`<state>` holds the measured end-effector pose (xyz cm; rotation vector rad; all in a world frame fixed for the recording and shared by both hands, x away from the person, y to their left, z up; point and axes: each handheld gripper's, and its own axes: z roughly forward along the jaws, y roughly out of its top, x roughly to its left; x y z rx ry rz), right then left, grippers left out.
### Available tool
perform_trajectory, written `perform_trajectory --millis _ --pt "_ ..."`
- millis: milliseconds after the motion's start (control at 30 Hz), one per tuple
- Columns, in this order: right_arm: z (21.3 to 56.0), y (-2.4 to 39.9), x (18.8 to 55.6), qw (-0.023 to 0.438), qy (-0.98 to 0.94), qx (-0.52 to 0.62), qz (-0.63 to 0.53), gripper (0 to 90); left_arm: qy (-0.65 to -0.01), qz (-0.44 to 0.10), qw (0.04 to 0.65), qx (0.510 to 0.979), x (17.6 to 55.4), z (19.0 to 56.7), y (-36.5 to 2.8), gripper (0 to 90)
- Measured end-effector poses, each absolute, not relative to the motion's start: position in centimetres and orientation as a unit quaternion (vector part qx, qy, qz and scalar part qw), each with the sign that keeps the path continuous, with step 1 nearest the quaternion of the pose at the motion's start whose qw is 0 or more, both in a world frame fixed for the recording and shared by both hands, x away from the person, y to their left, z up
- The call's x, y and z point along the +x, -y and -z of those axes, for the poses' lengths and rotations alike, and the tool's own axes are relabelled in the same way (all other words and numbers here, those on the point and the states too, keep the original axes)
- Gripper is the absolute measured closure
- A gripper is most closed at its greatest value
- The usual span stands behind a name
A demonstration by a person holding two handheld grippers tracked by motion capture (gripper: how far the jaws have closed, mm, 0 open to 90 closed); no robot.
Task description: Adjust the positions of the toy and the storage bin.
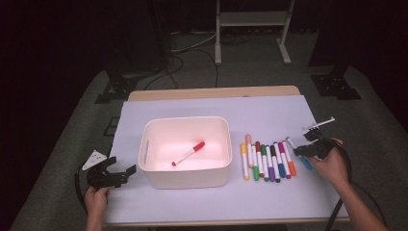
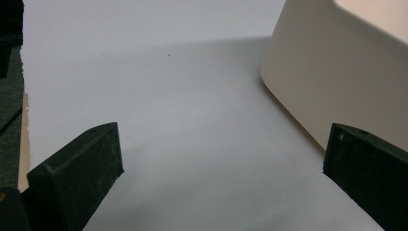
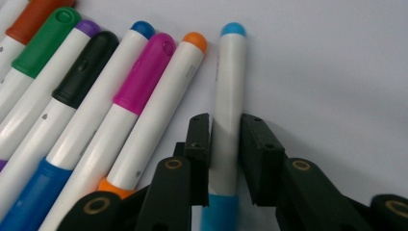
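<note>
Light-blue marker (image 3: 226,110) lies at the right end of the marker row (image 1: 267,161) on the white sheet (image 1: 269,115), and the right gripper (image 3: 225,126) has its jaws clamped on the barrel. Left gripper (image 1: 126,172) sits wide apart beside the white bin (image 1: 185,180), nothing between its jaws.

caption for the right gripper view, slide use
Right gripper closed on the light-blue marker at the end of a marker row.
</note>
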<state>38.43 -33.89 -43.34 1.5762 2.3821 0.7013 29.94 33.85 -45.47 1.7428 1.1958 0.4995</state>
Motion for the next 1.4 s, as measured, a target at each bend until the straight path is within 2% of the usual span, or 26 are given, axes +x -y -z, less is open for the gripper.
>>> perform_trajectory --millis 167,433,733,900,1167,1200,1400 --pt "43.5 34.3 38.1 0.103 -0.799 0.536 -0.252 75.8 -0.487 -0.207 0.466 0.709 29.9 45.5 -33.8 0.0" --pt "42.0 34.9 37.1 0.070 -0.790 0.530 -0.299 76.0 -0.488 -0.205 0.467 0.709 29.9 45.5 -33.9 0.0" --pt "36.8 32.1 34.8 0.033 -0.804 0.459 -0.377 76.0 -0.486 -0.207 0.467 0.709 29.9 45.5 -33.8 0.0" --pt "33.3 28.3 33.7 0.011 -0.824 0.391 -0.409 76.0 -0.486 -0.207 0.467 0.709 29.9 45.5 -33.8 0.0" --pt "30.0 22.5 33.2 -0.016 -0.852 0.302 -0.427 76.0 -0.486 -0.208 0.468 0.708 29.9 45.5 -33.9 0.0" --pt "29.1 20.1 33.1 -0.028 -0.861 0.270 -0.431 76.0 -0.486 -0.207 0.468 0.709 29.9 45.4 -33.9 0.0" --pt "28.1 15.8 33.3 -0.035 -0.880 0.221 -0.419 76.0 -0.486 -0.207 0.470 0.708 29.9 45.5 -33.9 0.0"
